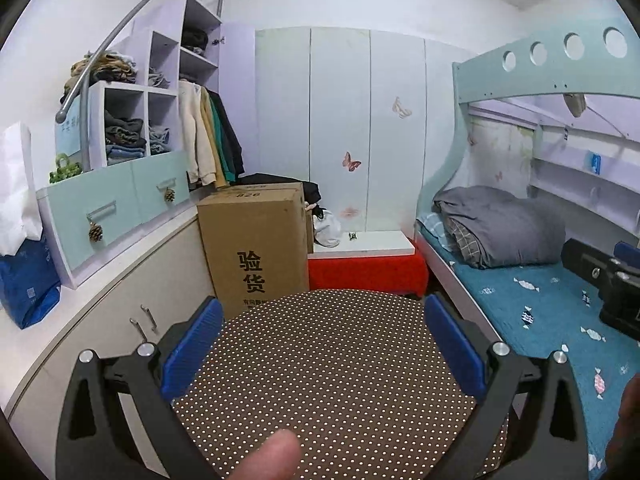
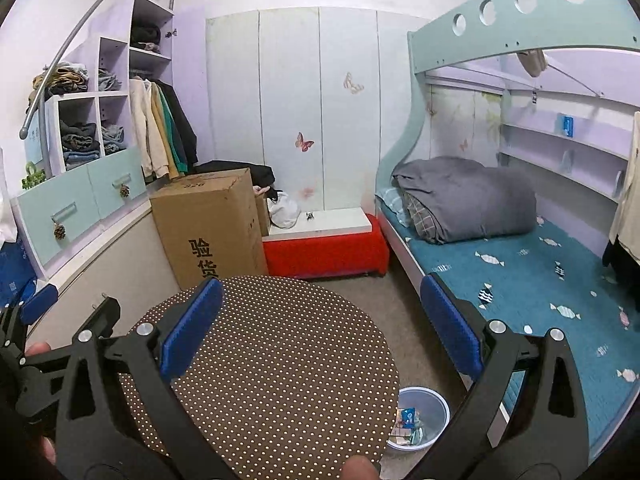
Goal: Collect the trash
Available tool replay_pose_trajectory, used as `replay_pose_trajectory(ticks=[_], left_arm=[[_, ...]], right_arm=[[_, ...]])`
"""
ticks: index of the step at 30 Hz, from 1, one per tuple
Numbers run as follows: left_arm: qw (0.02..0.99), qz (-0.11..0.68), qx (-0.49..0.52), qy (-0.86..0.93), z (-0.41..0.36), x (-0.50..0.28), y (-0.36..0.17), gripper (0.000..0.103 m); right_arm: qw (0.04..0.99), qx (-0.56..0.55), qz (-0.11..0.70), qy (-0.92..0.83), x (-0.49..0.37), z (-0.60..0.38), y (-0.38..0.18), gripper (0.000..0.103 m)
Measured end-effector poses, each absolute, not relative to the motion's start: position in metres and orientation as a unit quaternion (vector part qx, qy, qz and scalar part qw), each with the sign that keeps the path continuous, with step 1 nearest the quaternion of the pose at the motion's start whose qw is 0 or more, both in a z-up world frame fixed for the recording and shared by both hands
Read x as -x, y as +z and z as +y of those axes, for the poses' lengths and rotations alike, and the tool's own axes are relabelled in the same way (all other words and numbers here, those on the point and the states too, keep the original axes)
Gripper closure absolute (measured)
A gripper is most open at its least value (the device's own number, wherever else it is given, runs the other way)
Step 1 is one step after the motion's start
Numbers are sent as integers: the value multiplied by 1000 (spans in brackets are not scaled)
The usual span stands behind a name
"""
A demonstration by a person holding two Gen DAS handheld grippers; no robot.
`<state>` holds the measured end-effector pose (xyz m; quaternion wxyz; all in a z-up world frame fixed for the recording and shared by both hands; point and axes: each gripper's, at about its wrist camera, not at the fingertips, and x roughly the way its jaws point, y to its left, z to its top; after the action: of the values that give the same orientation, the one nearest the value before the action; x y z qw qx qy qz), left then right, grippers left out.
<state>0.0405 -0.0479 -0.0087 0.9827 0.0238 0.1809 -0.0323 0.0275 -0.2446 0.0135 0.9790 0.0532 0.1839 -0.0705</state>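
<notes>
Beside the round table (image 2: 280,360), a bin (image 2: 436,400) holds wrappers (image 2: 408,420); both tools gape wide.

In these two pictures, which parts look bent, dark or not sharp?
Left wrist view: the fisheye bends the bed rail and the metal rail into arcs; the corners are black; a fingertip at the bottom edge is blurred. Right wrist view: the same curving, dark corners, a blurred fingertip low down; light is even, with no strong glare. The polka-dot stool is sharp.

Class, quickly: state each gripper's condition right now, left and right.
Left gripper: open, holding nothing, above the dotted stool.
Right gripper: open, holding nothing.
</notes>
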Motion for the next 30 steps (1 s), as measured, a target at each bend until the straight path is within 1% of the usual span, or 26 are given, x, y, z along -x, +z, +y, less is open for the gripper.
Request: replay_pose_trajectory(ticks=[5, 30], left_arm=[[983, 178, -13, -34, -38, -37, -5, 5], [983, 173, -7, -52, -37, -34, -2, 4]], right_arm=[[980, -52, 178, -71, -26, -240, 16, 6], [980, -53, 176, -72, -24, -232, 24, 6]])
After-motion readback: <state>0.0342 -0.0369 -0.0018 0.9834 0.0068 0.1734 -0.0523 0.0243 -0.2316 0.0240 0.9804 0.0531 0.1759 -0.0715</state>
